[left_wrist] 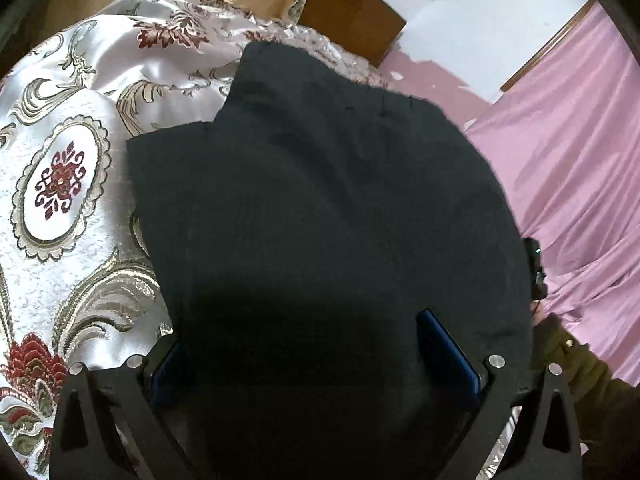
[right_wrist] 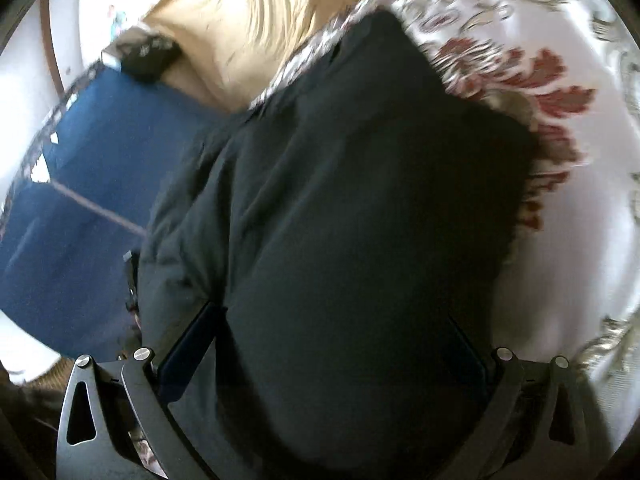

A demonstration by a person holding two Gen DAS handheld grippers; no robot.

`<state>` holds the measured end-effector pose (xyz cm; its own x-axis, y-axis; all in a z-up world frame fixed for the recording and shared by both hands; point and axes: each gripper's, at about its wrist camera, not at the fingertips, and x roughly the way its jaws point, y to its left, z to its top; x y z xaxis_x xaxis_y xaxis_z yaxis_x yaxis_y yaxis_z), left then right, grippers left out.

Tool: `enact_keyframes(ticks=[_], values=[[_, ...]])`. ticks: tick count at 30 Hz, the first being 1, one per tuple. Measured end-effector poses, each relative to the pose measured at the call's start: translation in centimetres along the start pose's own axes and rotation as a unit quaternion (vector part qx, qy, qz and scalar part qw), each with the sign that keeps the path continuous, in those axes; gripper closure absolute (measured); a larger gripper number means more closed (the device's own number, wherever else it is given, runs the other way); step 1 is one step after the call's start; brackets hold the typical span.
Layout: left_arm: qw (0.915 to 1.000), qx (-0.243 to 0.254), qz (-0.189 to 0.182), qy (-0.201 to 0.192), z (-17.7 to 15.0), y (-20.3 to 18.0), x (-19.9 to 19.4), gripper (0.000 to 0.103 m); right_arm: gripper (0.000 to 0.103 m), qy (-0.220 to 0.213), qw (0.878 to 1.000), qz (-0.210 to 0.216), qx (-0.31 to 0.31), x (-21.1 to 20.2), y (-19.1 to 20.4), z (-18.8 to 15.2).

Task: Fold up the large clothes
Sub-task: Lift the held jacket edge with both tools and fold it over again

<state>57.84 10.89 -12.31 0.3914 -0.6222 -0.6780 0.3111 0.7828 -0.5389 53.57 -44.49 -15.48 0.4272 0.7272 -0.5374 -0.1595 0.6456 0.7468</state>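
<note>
Pink sheet (left_wrist: 560, 160) left view; blue mat (right_wrist: 80, 200) right

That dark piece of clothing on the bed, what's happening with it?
A person is folding it using two hand-held grippers. The dark garment lies bunched on a patterned bedspread. The left gripper and the right gripper each have their jaws spread wide with the cloth filling the gap between them, so neither is pinching it. The right-hand view is blurred, which suggests motion. A pink sheet lies alongside.
</note>
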Motion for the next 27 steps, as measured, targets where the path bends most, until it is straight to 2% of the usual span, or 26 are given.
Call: enact_keyframes(ticks=[8,17,22,27], values=[[0.9999,-0.007,-0.007,-0.007,0.0,0.4,-0.1,0.0,0.001,-0.035,0.999,0.011,0.006,-0.2,0.0,-0.6],[0.9997,-0.014,-0.019,-0.007,0.0,1.1,-0.2,0.0,0.001,-0.047,0.999,0.012,0.005,-0.5,-0.2,-0.8],[0.9996,-0.017,-0.022,-0.009,-0.2,1.4,-0.2,0.0,0.001,-0.028,0.999,-0.03,0.007,0.1,0.6,-0.3],[0.9997,-0.017,-0.015,-0.01,-0.3,1.6,0.0,0.0,0.001,-0.034,0.998,-0.053,0.019,-0.3,0.8,-0.8]])
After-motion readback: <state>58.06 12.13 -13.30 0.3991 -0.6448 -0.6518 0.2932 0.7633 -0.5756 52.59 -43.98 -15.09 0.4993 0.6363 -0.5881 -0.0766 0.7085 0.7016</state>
